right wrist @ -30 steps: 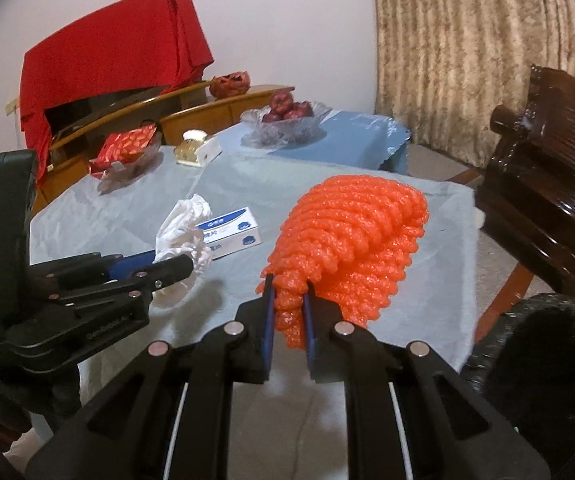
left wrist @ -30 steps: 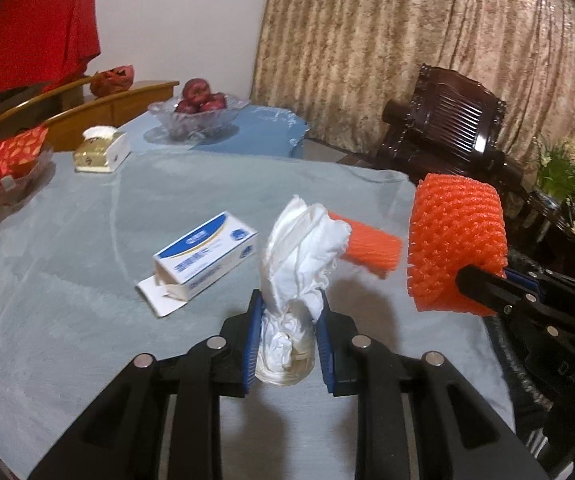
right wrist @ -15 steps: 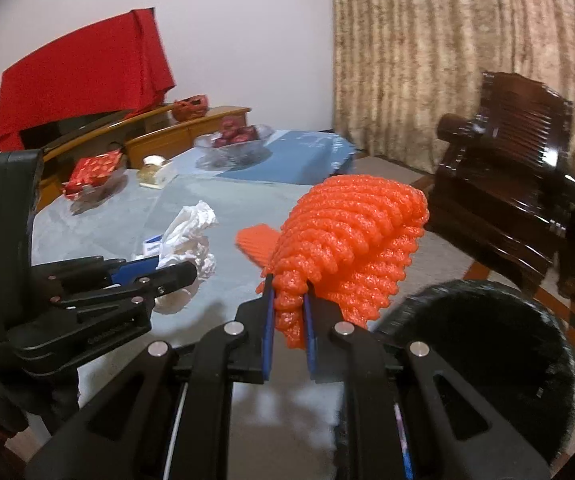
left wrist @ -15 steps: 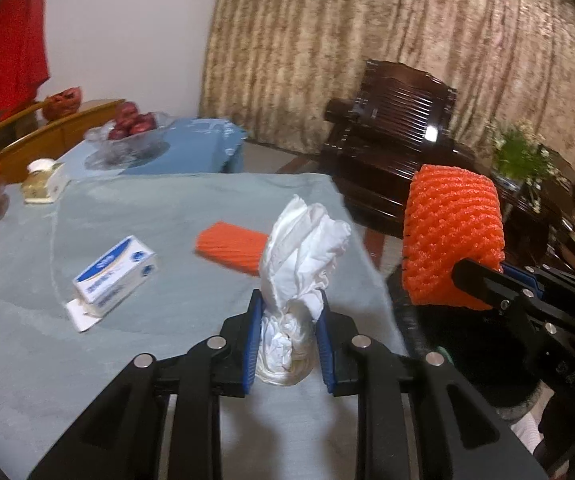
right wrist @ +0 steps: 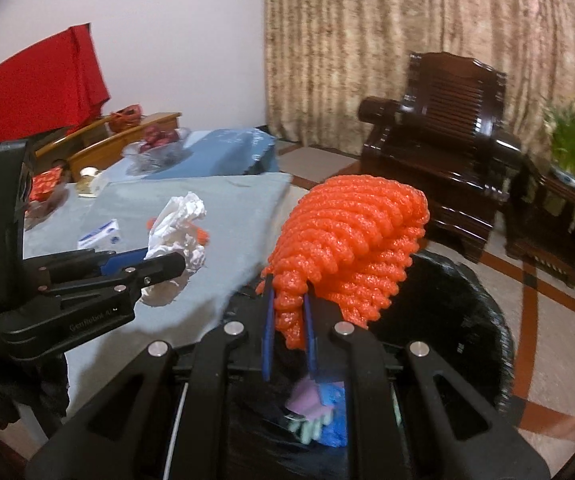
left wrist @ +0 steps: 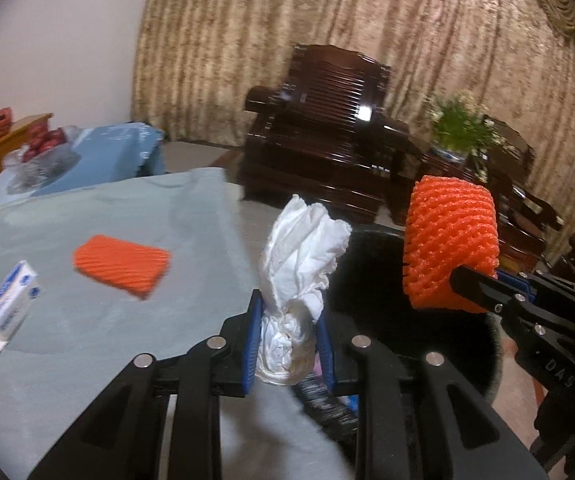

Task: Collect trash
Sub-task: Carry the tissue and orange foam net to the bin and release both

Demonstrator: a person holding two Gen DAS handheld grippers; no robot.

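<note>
My left gripper [left wrist: 287, 340] is shut on a crumpled white tissue [left wrist: 299, 256], held at the table's right edge beside the black bin [left wrist: 371, 264]. My right gripper [right wrist: 289, 332] is shut on an orange foam fruit net [right wrist: 351, 240], held above the black-lined trash bin [right wrist: 447, 300], where pink and blue scraps [right wrist: 319, 404] lie. From the left wrist, the net [left wrist: 451, 244] hangs in the right gripper [left wrist: 475, 280] over the bin. In the right wrist view the left gripper [right wrist: 167, 264] holds the tissue [right wrist: 177, 220] over the table. A second orange net [left wrist: 121, 264] and a white-blue box [left wrist: 11, 306] lie on the table.
The table carries a pale blue-grey cloth [left wrist: 107, 216]. A glass bowl of red fruit [right wrist: 155, 148] and a small gold box [right wrist: 89, 180] stand at its far end. A dark wooden armchair [right wrist: 443, 132] and a potted plant [left wrist: 459, 128] stand past the bin.
Both grippers have swung right with their loads, from over the table toward the black bin. The bin now fills the space under the orange net; the grips are unchanged.
</note>
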